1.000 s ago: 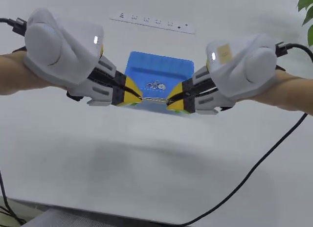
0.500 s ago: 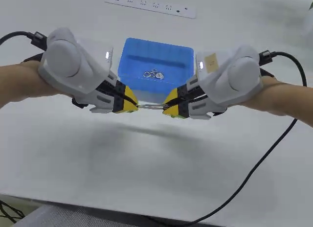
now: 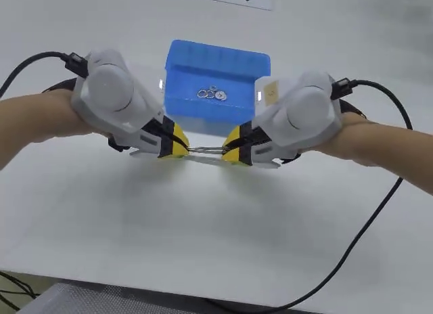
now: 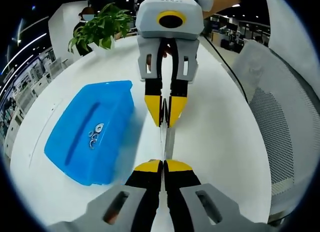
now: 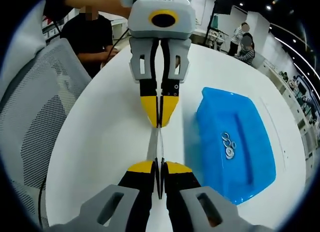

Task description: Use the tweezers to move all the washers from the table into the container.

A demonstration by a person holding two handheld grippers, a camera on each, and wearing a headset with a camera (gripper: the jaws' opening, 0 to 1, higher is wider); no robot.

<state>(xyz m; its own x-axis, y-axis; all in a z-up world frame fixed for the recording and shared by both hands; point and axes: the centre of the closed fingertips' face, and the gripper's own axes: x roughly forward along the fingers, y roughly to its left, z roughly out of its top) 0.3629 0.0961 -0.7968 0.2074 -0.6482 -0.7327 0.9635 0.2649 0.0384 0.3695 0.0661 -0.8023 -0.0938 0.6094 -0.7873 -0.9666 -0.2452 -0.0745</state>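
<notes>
1. Both grippers have drawn toward the person relative to the container [image 3: 216, 121]: a second ago the tweezers [image 3: 206, 150] crossed its front wall in the head view, and now they show against bare tabletop [image 3: 203, 226] just in front of it.
2. The left gripper [image 3: 177, 142] comes in from the left and the right gripper [image 3: 232, 147] from the right, their yellow jaw tips pointing at each other.
3. Each pair of jaws is pressed closed on one end of the tweezers, which run level between them as a thin metal strip.
4. In the left gripper view its own jaws [image 4: 163, 164] meet at the bottom with no gap. The tweezers [image 4: 165, 142] run straight up to the closed jaws of the right gripper [image 4: 165, 119].
5. The right gripper view mirrors this: its own jaws [image 5: 158, 166] are closed below, the tweezers [image 5: 156, 142] are in the middle, and the left gripper [image 5: 159, 123] is closed above.
6. The washers [image 3: 212, 93] lie in a small cluster on the floor of the blue container, near its middle.
7. The container stands on the tabletop on the far side of the tweezers, close to them but apart.
8. A black cable [image 3: 365, 226] trails from the right gripper across the tabletop toward the near edge.
9. A leafy plant [image 4: 100, 29] stands beyond the container in the left gripper view, and a mesh chair [image 4: 285, 132] is at the tabletop's edge.
</notes>
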